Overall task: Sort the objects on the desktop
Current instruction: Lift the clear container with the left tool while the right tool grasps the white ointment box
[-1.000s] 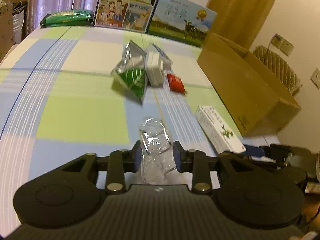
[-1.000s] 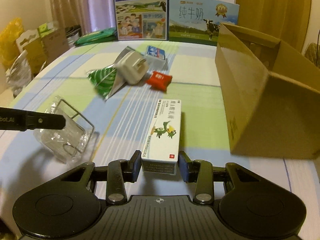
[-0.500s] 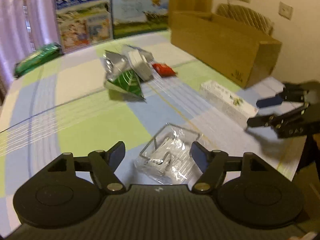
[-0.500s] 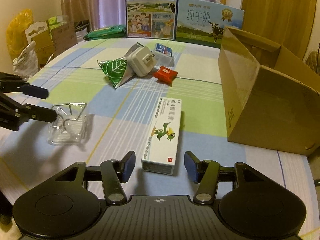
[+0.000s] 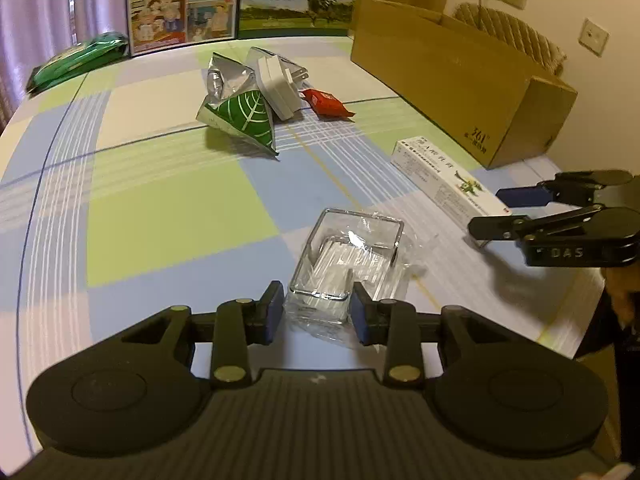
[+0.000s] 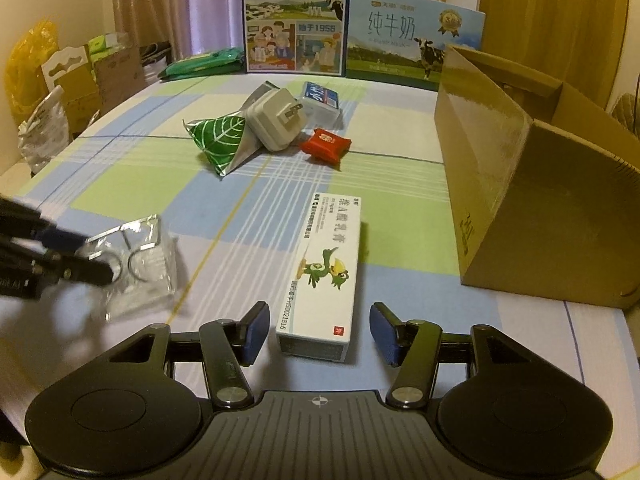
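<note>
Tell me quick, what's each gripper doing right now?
Left gripper: closing around the clear plastic pack, grip not certain.
Right gripper: open, straddling the white box.

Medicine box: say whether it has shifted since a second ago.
No. The medicine box keeps its far end at the white stripes, beside the green square; only the right gripper opened.

Both grippers: matte black bodies, ribbed centre panel, two round side discs, silver screws at finger pivots, blue pads [image 6: 255,332] on fingertips. Right gripper [image 5: 500,212] bears pale lettering on its side.
</note>
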Available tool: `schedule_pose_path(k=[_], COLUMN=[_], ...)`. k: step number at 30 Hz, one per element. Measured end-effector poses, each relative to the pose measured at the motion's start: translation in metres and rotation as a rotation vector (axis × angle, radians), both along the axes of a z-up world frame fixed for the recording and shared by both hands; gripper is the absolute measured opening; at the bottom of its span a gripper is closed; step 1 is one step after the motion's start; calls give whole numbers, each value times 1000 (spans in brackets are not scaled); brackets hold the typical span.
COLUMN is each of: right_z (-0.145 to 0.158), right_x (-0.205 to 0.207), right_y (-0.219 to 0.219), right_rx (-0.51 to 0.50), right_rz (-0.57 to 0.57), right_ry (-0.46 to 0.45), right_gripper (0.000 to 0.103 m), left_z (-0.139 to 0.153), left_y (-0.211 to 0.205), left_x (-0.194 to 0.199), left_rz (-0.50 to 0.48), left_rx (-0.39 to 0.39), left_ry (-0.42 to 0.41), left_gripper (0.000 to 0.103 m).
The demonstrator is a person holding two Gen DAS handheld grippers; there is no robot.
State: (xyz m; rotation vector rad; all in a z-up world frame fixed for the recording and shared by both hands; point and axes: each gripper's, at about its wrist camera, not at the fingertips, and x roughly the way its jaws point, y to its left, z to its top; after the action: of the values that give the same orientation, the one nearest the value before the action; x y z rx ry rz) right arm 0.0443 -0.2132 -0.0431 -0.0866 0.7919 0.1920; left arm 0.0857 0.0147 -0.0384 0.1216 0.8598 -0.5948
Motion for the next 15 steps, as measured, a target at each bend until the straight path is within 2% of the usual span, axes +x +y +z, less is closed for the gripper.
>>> schedule_pose_path(k=[4,7,10,13,15], right_z=[1,0,-1,-2,-2], right_x=[-3,-5,-4,-3,-1], right_y=[-1,-2,-4,-3,-2], right_rx=[-4,-6,-3,-3,1], right_rz=[6,0,-8,-7,-6], right_ry=[-2,-1,1,3,0], right_gripper=[54,54,54,55,55], left_z=[-1,-1,-4,-4,-4], left_y=[-4,-12,-18,-21,-24], left_x=[-6,-4,2,4,-2], left_rz=[1,-52,-79,-84,-63], left_rx=[13,62,73,76,84], left_ry=[-21,-55,-59,-50,-56], left_gripper=[34,34,36,29,28])
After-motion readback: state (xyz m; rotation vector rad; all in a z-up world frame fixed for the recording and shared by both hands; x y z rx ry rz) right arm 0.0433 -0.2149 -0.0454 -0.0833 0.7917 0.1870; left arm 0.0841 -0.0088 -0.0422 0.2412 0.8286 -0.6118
